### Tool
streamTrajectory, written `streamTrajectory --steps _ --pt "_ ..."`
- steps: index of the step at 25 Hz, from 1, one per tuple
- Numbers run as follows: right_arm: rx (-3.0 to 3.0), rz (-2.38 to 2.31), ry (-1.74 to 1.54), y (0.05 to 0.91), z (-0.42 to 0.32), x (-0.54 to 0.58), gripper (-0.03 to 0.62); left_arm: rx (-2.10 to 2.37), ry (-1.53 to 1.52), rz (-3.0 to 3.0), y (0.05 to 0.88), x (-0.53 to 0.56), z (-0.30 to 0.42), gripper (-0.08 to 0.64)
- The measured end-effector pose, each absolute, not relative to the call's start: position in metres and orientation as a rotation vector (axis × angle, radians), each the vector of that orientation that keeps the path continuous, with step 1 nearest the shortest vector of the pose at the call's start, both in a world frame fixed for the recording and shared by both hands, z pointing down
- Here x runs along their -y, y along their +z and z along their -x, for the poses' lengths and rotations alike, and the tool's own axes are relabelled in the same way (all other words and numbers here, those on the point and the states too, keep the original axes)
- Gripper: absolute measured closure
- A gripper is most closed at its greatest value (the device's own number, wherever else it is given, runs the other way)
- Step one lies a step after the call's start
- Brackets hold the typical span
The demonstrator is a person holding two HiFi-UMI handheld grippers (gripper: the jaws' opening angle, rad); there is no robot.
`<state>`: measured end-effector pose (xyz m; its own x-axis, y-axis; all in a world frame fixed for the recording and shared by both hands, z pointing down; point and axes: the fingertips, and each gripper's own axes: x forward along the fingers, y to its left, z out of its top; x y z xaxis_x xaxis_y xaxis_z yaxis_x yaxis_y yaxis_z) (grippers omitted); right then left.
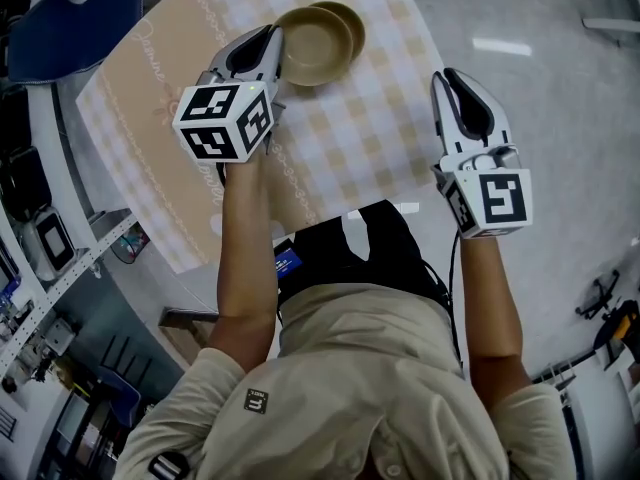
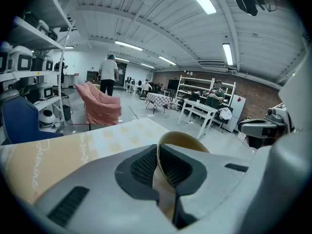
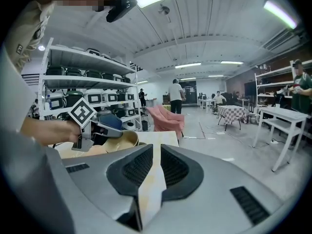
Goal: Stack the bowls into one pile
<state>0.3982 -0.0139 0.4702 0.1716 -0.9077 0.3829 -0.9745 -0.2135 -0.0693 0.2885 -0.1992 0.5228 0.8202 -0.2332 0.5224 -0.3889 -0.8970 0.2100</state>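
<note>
Left gripper [image 1: 272, 40] is clenched on the near-left rim of a tan bowl [image 1: 318, 46]: the left gripper view shows the bowl wall pinched between the ribbed pads. A rim pinch leaves the bowl's underside free, so it can drop into another. The held bowl overlaps a second bowl [image 1: 352, 16] just beyond it at the far end of the checked table [image 1: 340, 138]; whether it is fully seated can't be told. Judging by that, the stacking is nearly done. Right gripper [image 1: 447, 78] hangs well apart at the table's right edge, jaws drawn almost together on nothing, probably parked clear of the pile.
</note>
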Motion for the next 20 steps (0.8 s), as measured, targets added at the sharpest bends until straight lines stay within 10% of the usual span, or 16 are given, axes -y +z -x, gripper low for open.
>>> streamTrajectory --steps 20 --pt "1.838 -2.261 0.569 0.484 -0.413 0.003 0.545 0.481 0.746 -2.774 0.538 0.202 -0.331 0.534"
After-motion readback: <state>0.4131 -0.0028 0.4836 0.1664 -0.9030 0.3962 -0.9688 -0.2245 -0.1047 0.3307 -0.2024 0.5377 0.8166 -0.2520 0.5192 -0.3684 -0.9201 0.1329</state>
